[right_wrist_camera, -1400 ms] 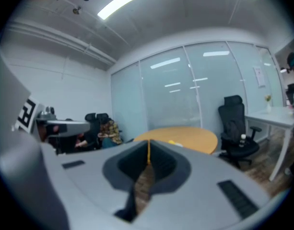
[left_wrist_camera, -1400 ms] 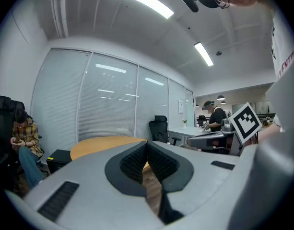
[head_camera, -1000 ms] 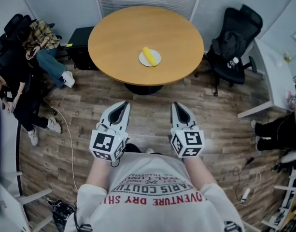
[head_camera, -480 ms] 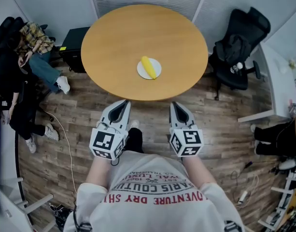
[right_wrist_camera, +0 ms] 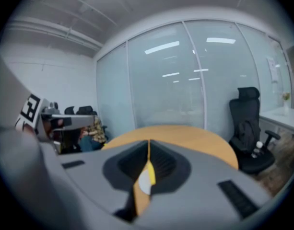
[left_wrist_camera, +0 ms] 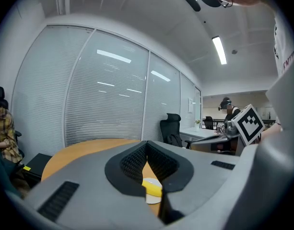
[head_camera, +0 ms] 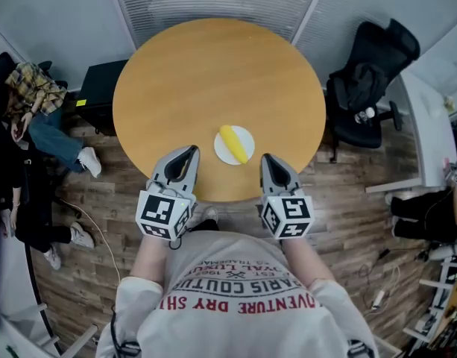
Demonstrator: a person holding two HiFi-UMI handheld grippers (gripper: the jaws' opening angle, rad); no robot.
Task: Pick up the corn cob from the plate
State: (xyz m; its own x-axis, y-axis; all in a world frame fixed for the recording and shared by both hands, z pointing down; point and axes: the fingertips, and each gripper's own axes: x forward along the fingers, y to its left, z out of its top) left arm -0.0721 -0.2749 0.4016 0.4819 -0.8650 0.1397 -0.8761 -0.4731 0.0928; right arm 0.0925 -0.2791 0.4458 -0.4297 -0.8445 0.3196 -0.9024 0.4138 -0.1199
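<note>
A yellow corn cob [head_camera: 233,142] lies on a small white plate [head_camera: 244,153] near the front edge of a round wooden table [head_camera: 213,73]. My left gripper [head_camera: 191,150] hangs at the table's near rim, left of the plate, jaws shut and empty. My right gripper [head_camera: 266,157] sits at the rim to the right of the plate, also shut and empty. In the left gripper view the corn cob [left_wrist_camera: 151,188] and plate [left_wrist_camera: 152,198] show below the closed tips [left_wrist_camera: 147,143]. The right gripper view shows the corn cob [right_wrist_camera: 150,170] through the slit under its closed tips [right_wrist_camera: 149,142].
A black office chair [head_camera: 366,73] stands right of the table, with a white desk [head_camera: 426,125] beyond it. A black cabinet [head_camera: 98,88] and a seated person [head_camera: 34,99] are at the left. Glass walls with blinds stand behind the table.
Both grippers have travelled forward from over the wooden floor to the table's near edge, so the plate now lies just ahead between them. Their jaws stayed shut.
</note>
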